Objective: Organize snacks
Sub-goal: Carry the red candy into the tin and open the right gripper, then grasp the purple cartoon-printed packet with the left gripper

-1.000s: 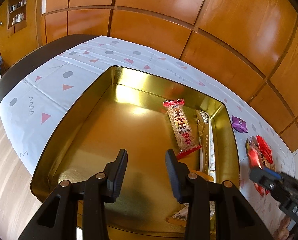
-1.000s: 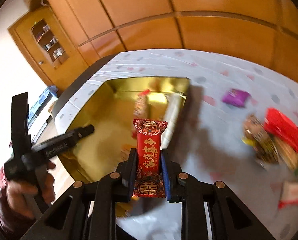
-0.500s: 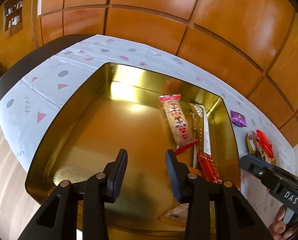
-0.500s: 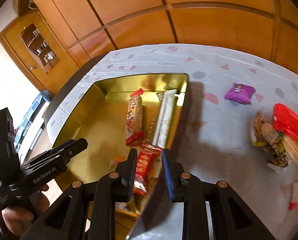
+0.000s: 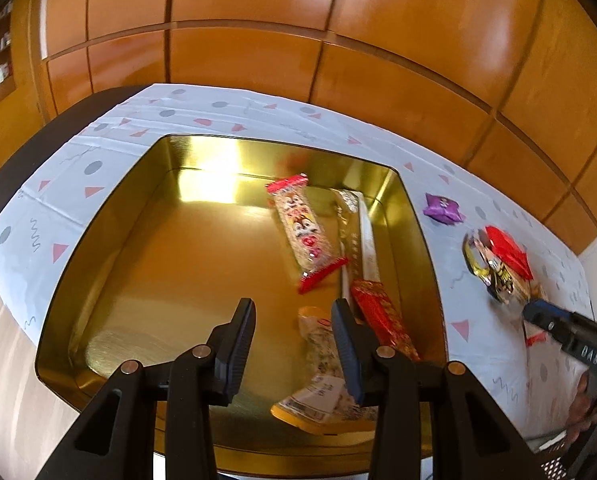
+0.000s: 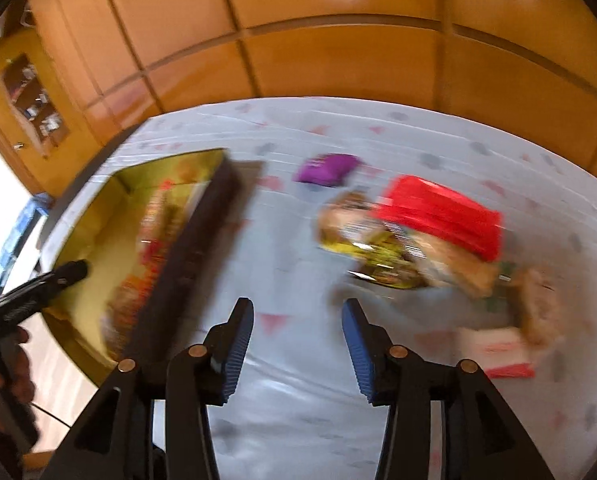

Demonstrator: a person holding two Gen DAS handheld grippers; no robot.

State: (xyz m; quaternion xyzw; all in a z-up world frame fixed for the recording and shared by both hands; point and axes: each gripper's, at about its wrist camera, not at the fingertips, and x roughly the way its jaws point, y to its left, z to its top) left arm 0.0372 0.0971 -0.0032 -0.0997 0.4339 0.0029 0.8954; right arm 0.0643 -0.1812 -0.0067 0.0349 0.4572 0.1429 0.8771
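Gold tin point(image 5: 110, 248) beside snack pile point(image 6: 414, 236), left gripper point(image 5: 292, 344) and right gripper point(image 6: 296, 344) released.

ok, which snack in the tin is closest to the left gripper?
The yellow-edged pack, lying just ahead of the left gripper by its right finger. The red bar, chipmunk bar and white stick lie farther off.

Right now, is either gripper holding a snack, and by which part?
Nothing is held. The left gripper is open above the gold tin, and the right gripper is open over the tablecloth.
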